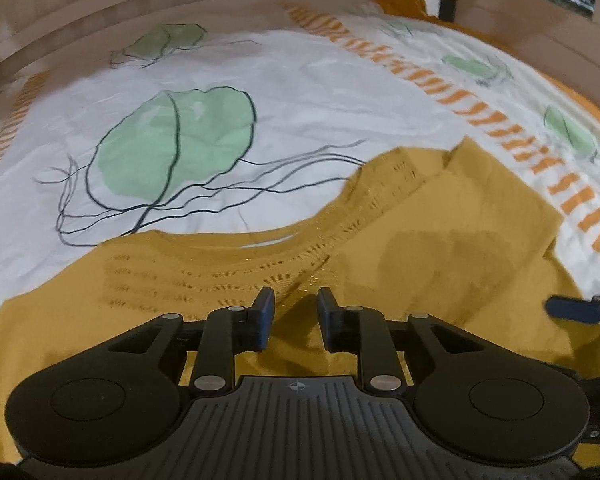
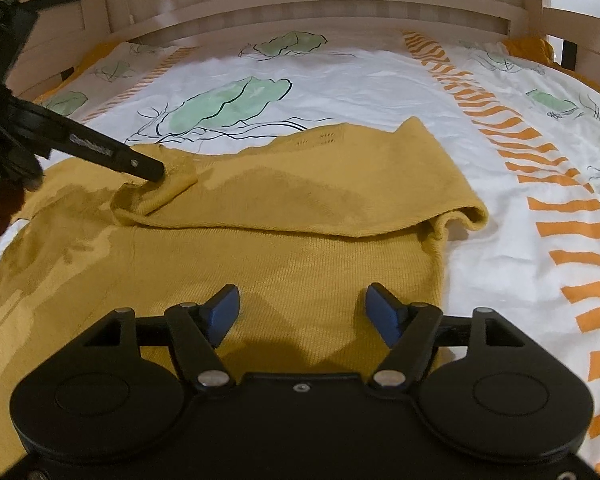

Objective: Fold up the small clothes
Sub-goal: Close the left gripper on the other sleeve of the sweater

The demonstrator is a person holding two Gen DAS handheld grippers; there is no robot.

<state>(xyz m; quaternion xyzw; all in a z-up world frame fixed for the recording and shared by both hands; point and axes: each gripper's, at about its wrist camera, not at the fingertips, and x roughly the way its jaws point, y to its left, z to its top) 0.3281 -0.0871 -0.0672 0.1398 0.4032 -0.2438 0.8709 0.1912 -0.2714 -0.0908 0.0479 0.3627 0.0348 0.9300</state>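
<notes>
My left gripper (image 1: 292, 312) jaws are parted over the mustard sweater (image 2: 300, 208) on the bed (image 2: 360, 76), right gripper (image 2: 302, 312) wide open, empty; sleeve folded, next grab the hem

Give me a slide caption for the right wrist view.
Open right gripper hovers over a half-folded mustard sweater on a leaf-print bedsheet while the left gripper touches the folded edge.

You've got a white bedsheet (image 2: 360, 76) with green leaf prints (image 1: 176, 140) and orange striped bands (image 2: 496, 120), plus a pale wooden headboard (image 2: 300, 4) behind it.
</notes>
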